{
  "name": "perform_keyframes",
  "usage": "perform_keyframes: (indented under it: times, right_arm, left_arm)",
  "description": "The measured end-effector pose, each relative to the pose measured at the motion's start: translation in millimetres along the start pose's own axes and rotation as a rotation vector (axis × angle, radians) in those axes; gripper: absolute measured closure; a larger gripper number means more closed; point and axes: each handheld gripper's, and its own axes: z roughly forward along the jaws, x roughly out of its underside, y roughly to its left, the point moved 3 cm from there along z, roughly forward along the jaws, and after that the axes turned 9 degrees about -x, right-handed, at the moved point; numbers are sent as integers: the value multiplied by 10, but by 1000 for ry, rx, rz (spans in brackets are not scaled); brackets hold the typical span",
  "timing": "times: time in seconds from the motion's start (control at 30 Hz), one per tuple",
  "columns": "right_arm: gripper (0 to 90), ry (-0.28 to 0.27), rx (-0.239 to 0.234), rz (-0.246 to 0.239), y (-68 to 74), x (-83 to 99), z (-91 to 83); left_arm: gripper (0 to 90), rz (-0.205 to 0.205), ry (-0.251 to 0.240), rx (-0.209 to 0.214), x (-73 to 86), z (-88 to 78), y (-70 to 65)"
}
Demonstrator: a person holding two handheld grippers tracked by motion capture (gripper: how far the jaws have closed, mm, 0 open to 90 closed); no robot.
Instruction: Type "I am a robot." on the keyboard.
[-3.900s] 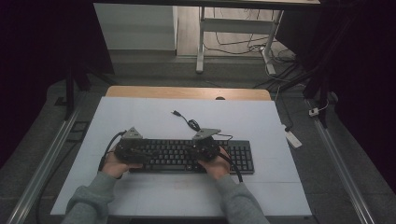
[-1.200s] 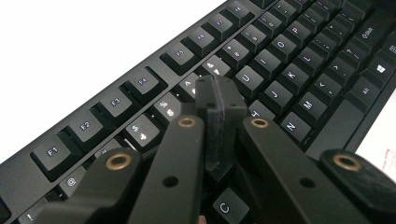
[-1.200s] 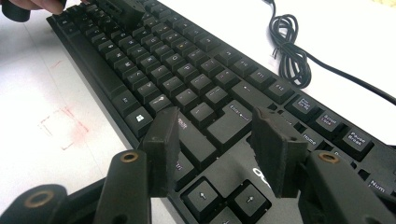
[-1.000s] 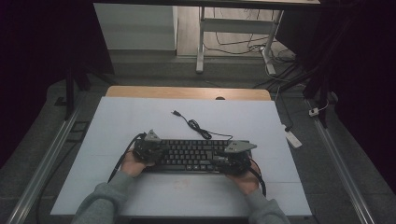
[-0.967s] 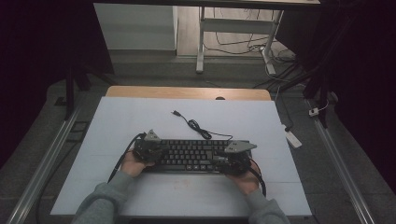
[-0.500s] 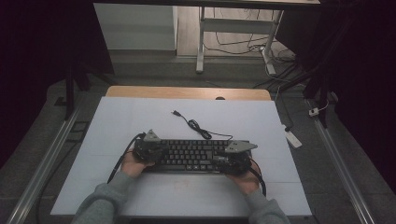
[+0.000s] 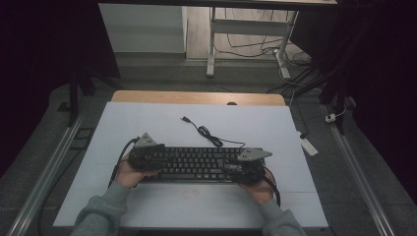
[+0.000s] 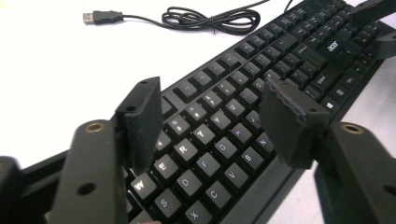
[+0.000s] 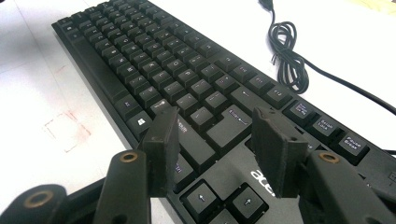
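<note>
The black keyboard [image 7: 199, 163] lies on the white table [image 7: 147, 123], near the person's side, with its long axis going from left to right across the table. Its cable [image 7: 209, 135] runs away toward the far side. The left gripper [image 8: 210, 116] is over the left end of the keyboard, above the letter keys; its jaws have just been opening and now stand wide apart, released, with nothing pressed between the pads. The right gripper [image 9: 215, 140] is over the right end, near the arrow keys, and its jaws also stand apart above the keys without squeezing anything. Each hand is at its own end, so both are equally near. Both forearms come in from the near edge, and both grippers point forward and slightly down. I judge the keyboard is already set down
</note>
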Motion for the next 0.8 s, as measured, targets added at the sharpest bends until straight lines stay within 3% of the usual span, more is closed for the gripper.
perform_keyframes:
  times: [0.27, 0.8]
  right_arm:
    - [516, 0, 4, -7, -7, 3, -3]
    - [515, -22, 3, -21, 32, -91, -6]
  left_arm:
    - [304, 13, -1, 40, 34, -68, 54]
    - [261, 2, 29, 34, 63, -57, 88]
